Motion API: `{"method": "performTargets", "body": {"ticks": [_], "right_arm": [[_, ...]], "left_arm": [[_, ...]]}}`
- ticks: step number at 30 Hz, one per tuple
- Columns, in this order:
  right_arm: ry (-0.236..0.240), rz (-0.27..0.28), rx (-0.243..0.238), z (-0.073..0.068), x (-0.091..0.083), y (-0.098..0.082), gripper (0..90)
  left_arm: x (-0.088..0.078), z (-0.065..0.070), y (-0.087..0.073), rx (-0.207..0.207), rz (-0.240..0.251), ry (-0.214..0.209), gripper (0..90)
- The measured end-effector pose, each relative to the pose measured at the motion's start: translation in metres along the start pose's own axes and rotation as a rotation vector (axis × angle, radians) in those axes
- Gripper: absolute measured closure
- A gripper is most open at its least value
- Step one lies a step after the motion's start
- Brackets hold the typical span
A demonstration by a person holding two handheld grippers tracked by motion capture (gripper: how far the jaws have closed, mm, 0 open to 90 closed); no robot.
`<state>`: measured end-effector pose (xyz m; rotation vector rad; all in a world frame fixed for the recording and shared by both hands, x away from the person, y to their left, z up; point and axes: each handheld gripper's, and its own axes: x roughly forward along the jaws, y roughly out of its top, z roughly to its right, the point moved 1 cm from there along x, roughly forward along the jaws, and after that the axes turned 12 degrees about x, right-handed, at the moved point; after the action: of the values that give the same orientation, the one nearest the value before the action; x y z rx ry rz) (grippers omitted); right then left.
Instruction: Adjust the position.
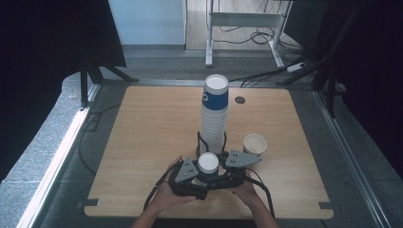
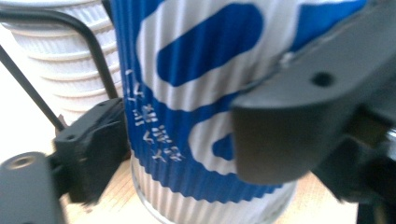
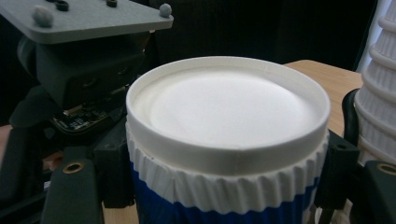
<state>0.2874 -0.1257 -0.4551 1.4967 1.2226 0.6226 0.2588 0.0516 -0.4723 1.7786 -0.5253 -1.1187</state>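
From the high view, both hands are meeting at the near edge of the pale wooden counter (image 1: 157,123), where the left gripper (image 1: 198,167) and right gripper (image 1: 219,167) are flanking an upturned blue-and-white ribbed paper cup (image 1: 208,163). Behind it a tall stack of white ribbed cups (image 1: 214,116) is rising, and a single open cream cup (image 1: 254,144) is standing just beside.

In the left gripper view, the black fingers (image 2: 95,144) are pressing the cup's corrugated blue wall.

In the right gripper view, the fingers (image 3: 114,163) are hugging both sides just under the smooth white rim, gripping it.
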Motion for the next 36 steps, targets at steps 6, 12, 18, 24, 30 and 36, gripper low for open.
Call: {"method": "performTargets", "body": {"ticks": [6,12,18,24,30,36], "right_arm": [[-0.005,0.000,-0.002,0.0000,0.0007,-0.0005,25.7],[-0.005,-0.009,0.001,0.0013,0.0013,-0.0016,25.2],[-0.013,-0.017,0.033,0.0040,0.0020,-0.0019,24.3],[-0.030,-0.016,0.033,0.0039,0.0021,-0.0020,23.9],[-0.037,-0.018,0.044,0.0054,0.0012,-0.0016,22.8],[-0.041,-0.011,0.041,0.0067,-0.0003,-0.0008,22.1]], "left_arm": [[0.0000,0.0001,-0.0005,0.010,0.000,-0.008,18.1],[0.0005,-0.0004,-0.0013,0.024,-0.008,-0.004,18.9],[0.0002,-0.0012,-0.0022,0.035,-0.024,0.008,19.3],[0.0004,-0.0009,-0.0020,0.043,-0.040,0.026,19.3],[0.0001,-0.0020,-0.0020,0.045,-0.055,0.040,19.5],[0.0006,-0.0017,-0.0024,0.058,-0.068,0.055,19.5]]}}
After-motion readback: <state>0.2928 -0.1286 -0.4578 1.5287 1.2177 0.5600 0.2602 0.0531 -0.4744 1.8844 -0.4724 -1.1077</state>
